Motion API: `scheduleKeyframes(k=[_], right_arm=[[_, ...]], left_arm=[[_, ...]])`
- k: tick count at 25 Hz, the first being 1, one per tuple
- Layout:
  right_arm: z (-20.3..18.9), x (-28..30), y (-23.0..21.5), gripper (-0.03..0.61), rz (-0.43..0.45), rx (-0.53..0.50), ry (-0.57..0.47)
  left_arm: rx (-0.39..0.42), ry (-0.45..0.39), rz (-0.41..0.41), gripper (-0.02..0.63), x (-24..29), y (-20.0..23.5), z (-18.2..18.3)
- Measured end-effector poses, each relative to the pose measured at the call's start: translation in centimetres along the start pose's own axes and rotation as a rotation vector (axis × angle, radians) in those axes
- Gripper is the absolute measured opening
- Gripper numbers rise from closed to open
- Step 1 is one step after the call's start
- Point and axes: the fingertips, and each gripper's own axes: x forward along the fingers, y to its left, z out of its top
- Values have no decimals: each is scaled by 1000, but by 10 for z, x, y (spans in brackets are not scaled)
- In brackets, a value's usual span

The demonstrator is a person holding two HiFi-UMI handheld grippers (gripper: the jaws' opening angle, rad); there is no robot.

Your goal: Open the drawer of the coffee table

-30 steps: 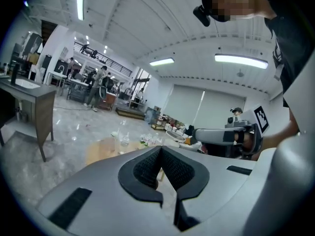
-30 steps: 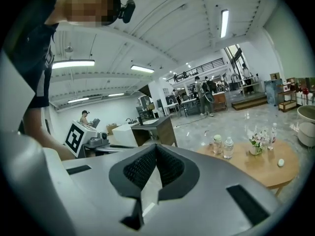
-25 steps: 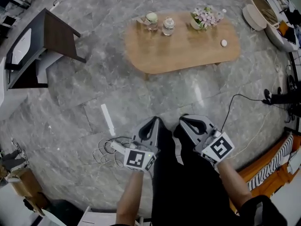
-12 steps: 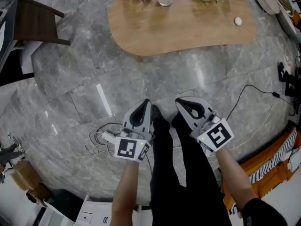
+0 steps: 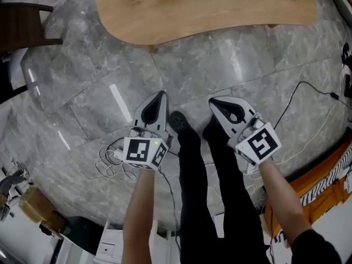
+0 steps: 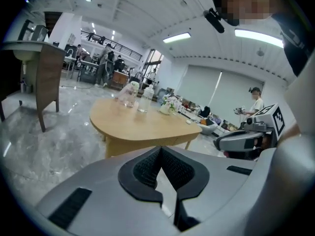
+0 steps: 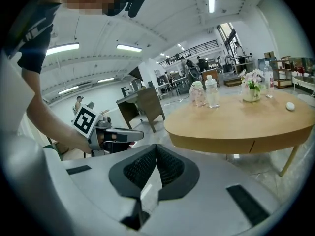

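The coffee table (image 5: pixel 203 10) sits at 12 o'clock, cut off by the frame's top. Its drawer (image 7: pixel 280 142) is perhaps the seamed panel under the surface. The left gripper (image 5: pixel 159 95) and right gripper (image 5: pixel 213 101) are closed and empty, well apart from it. A chair (image 5: pixel 22 23) stands at 10 o'clock and a cable (image 5: pixel 110 161) lies at 8.

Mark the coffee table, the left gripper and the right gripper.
coffee table (image 5: pixel 209 10), head view, bare wooden top.
left gripper (image 5: pixel 160 94), head view, closed jaw tips.
right gripper (image 5: pixel 213 101), head view, closed jaw tips.
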Motion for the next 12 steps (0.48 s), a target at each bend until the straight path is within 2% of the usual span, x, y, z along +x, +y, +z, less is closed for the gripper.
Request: scheduleKeyframes(k=[5,12], right_arm=[[-32,19,-14,9,15,0,18],[-54,48,-23,9,44,-11,39]], left_arm=[[8,46,14,12,40,42,-33],[9,87,81,14,86,98,-57]])
